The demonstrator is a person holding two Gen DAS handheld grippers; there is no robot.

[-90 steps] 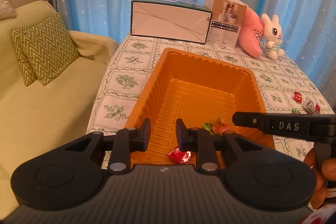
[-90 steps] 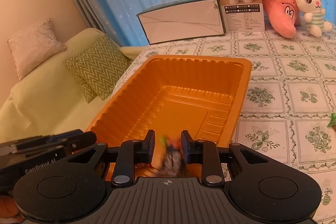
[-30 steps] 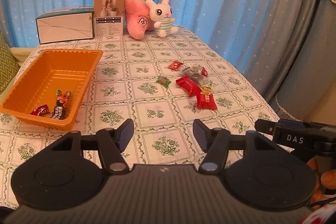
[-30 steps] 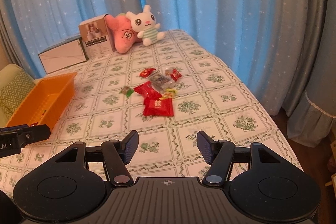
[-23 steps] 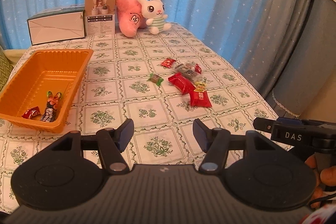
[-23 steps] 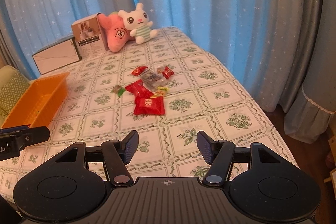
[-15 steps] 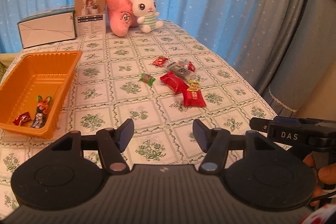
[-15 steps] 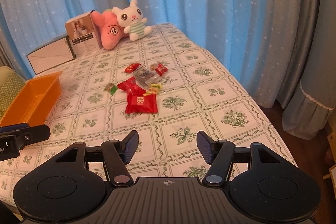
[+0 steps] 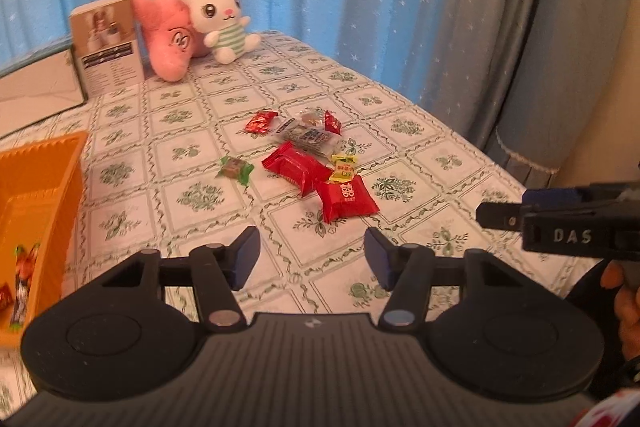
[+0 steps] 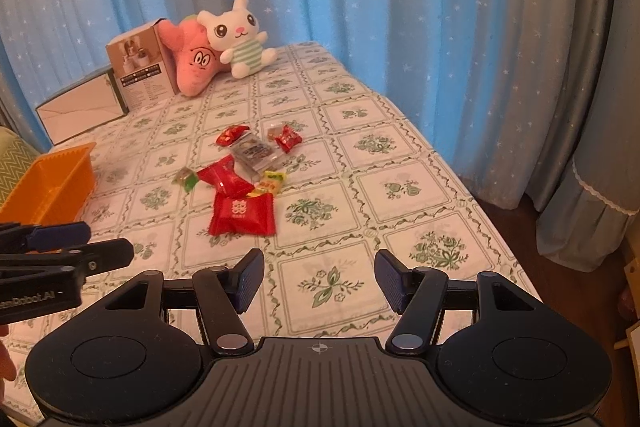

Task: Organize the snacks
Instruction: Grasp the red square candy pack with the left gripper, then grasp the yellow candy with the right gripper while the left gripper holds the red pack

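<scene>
- Left hand-held gripper (image 9: 311, 254): jaws apart, closing, nothing between; above table (image 9: 420, 163).
- Right hand-held gripper (image 10: 319, 277): jaws apart, empty.
- Snacks (image 10: 242, 213) heaped mid-table, ahead of both.
- Tray (image 9: 36, 195) at left edge, a few snacks inside.
- Plush toys (image 10: 236, 35), boxes (image 10: 140, 67) at far end.

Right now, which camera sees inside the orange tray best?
The left wrist view: the orange tray shows its ribbed floor and a few wrapped candies inside. The right wrist view shows only the tray's outer wall and rim, nothing inside.
</scene>
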